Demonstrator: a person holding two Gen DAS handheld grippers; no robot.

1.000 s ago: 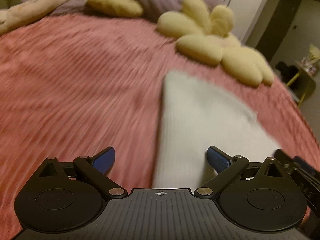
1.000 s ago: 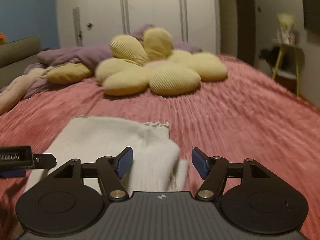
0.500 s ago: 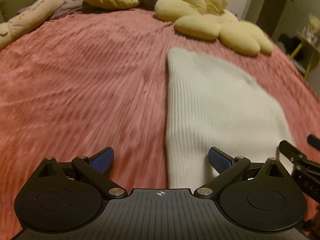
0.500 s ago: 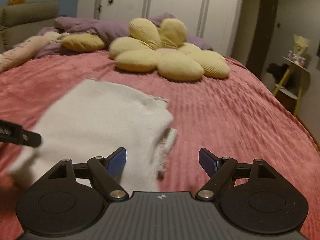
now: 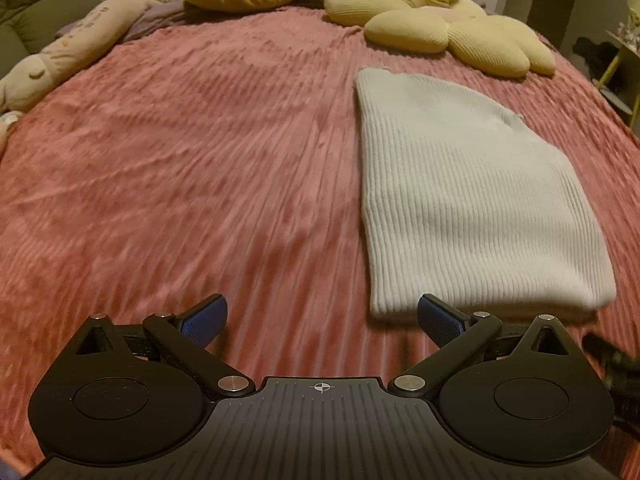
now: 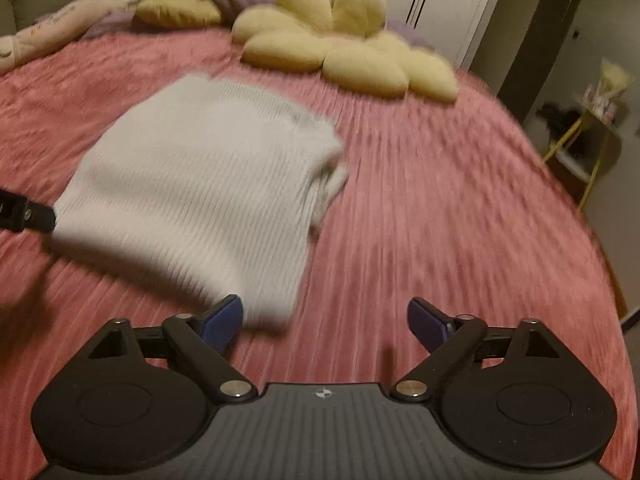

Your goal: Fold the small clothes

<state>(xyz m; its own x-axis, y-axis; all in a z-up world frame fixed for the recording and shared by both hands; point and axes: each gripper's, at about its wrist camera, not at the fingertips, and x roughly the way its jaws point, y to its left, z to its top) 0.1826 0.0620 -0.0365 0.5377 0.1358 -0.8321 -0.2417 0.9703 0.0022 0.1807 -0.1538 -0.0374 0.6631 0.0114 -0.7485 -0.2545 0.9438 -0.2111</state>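
White knit: the garment (image 5: 472, 196) lies flat on the bed as a tidy folded rectangle, ribs running lengthwise; in the left wrist view it sits at about 2 o'clock from the middle of the frame, in the right wrist view (image 6: 200, 184) at about 10 o'clock.
Loose bit: at its 3 o'clock edge in the right wrist view an under-layer pokes out past the top fold; blur hides what part it is.
Left gripper (image 5: 320, 320): jaws spread wide with nothing between them, only bedspread; the garment's near corner lies just beyond its right finger, and touch cannot be judged.
Right gripper (image 6: 324, 320): jaws have just been opening and now stand wide, empty; the garment's near edge lies just beyond its left finger.
Bedspread (image 5: 180, 168): pink ribbed cover, bare around the garment.
Pillows: a yellow flower cushion (image 6: 344, 52) at 12 o'clock beyond the garment, well apart from it; a long soft toy (image 5: 68, 56) at 10 o'clock by the bed's edge.
Progress: the folding looks done or nearly so, both claws having let go.
Left to do: perhaps tuck in the stray layer, or one more halving; no other clothes show.
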